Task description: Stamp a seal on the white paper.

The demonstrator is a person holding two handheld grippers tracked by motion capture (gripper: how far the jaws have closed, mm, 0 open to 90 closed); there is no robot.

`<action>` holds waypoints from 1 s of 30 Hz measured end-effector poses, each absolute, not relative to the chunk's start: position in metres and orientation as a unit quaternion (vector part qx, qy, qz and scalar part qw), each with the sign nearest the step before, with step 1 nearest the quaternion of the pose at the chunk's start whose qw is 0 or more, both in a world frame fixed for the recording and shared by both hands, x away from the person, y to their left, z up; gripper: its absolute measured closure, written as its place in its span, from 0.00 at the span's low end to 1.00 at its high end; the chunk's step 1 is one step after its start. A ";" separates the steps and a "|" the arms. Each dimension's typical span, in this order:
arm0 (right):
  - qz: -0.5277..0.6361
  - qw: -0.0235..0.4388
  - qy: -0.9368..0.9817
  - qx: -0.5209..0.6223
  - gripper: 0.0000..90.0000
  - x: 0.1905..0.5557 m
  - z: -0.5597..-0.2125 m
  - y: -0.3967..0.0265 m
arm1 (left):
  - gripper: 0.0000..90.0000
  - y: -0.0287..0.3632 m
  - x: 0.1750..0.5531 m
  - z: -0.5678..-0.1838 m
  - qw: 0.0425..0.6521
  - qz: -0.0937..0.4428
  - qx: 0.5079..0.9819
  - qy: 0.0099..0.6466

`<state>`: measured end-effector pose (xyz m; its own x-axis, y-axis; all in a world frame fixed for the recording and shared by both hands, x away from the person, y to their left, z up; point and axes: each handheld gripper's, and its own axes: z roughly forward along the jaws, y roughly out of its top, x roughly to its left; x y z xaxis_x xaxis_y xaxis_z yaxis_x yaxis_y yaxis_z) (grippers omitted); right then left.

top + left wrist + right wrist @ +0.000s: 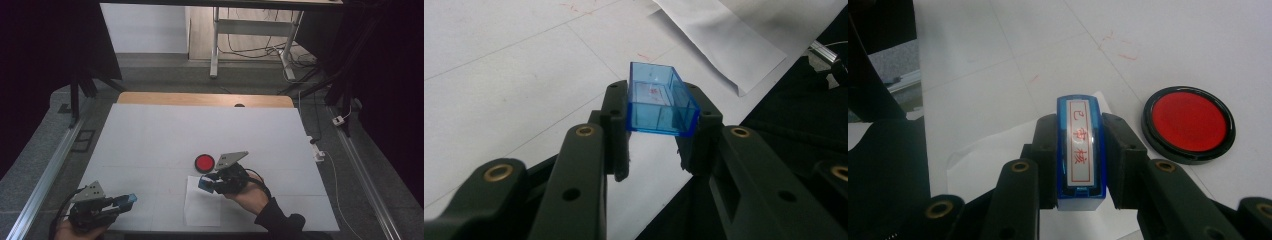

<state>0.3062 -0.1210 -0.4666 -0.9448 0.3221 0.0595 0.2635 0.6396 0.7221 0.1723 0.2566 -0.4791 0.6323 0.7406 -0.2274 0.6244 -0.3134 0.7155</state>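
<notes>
- Nearest the high camera, at 7 o'clock on the white table (150, 135), the left gripper (131, 198) has its jaws pinched on a clear blue stamp cap (659, 100); the cap sits crosswise between the pads, open side facing away, above bare tabletop.
- Right gripper (202, 183), just below the table's middle, clamps a blue rectangular stamp (1080, 152) by its long sides; the white face with red characters inside a red frame points up toward its own camera.
- Under that stamp lies a white sheet of paper (202, 207), toward 6 o'clock.
- Round red ink pad (204, 162) in a black case rests at 12 o'clock from the right gripper, just beside it, not touching the jaws.
</notes>
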 end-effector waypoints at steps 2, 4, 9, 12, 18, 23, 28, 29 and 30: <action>0.391 0.036 0.906 0.161 0.78 0.306 -0.469 -0.120 | 0.76 0.257 0.172 -0.479 0.406 0.071 0.807 0.423; 0.387 0.034 0.908 0.158 0.78 0.305 -0.472 -0.118 | 0.76 0.257 0.172 -0.479 0.406 0.071 0.807 0.422; 0.372 0.039 0.916 0.148 0.78 0.304 -0.477 -0.114 | 0.76 0.257 0.172 -0.479 0.406 0.071 0.807 0.423; 0.366 0.038 0.918 0.147 0.78 0.303 -0.480 -0.112 | 0.76 0.257 0.172 -0.479 0.406 0.071 0.807 0.422; 0.356 0.039 0.923 0.140 0.78 0.302 -0.485 -0.110 | 0.76 0.257 0.172 -0.479 0.406 0.071 0.807 0.422; 0.355 0.038 0.923 0.141 0.78 0.302 -0.490 -0.109 | 0.76 0.257 0.172 -0.479 0.407 0.070 0.808 0.421; 0.345 0.038 0.928 0.138 0.78 0.303 -0.494 -0.108 | 0.76 0.256 0.172 -0.479 0.406 0.071 0.808 0.421; 0.349 0.039 0.926 0.138 0.78 0.303 -0.495 -0.109 | 0.76 0.256 0.172 -0.479 0.405 0.071 0.808 0.421; 0.350 0.038 0.926 0.138 0.78 0.303 -0.495 -0.109 | 0.76 0.257 0.172 -0.479 0.405 0.071 0.808 0.421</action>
